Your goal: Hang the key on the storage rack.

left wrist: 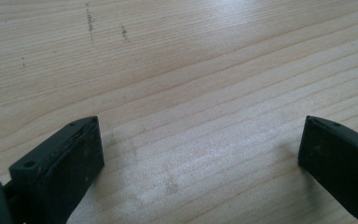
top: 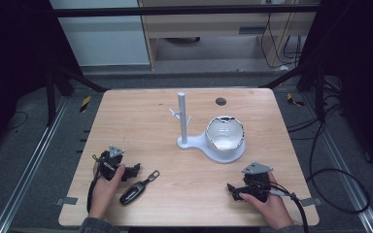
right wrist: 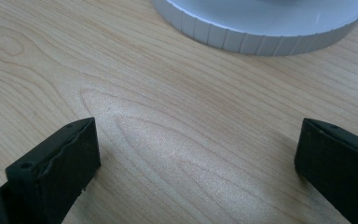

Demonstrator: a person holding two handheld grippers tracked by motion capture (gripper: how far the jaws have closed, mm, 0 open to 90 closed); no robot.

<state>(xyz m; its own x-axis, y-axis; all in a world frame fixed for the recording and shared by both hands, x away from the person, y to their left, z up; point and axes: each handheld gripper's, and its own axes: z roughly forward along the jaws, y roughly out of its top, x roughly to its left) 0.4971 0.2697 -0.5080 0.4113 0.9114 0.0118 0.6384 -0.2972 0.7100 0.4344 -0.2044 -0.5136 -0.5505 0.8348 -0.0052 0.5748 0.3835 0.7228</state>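
A black car key fob (top: 135,191) with a strap lies on the wooden table (top: 141,126) near its front left. My left gripper (top: 135,170) rests just left of the fob, held in a hand, its jaws pointing right. In the left gripper view the left gripper (left wrist: 200,149) stands open over bare wood. My right gripper (top: 233,190) sits at the front right, jaws pointing left. Seen in its own view, the right gripper (right wrist: 198,149) is open with nothing between the jaws. A white stand (top: 182,121) with a post, small pegs and a round dish (top: 225,136) occupies the table's middle.
The round white base (right wrist: 261,28) of the stand lies just beyond the right gripper's jaws. A dark round grommet (top: 221,101) is set near the table's far edge. Cables (top: 330,179) trail on the floor to the right of the table.
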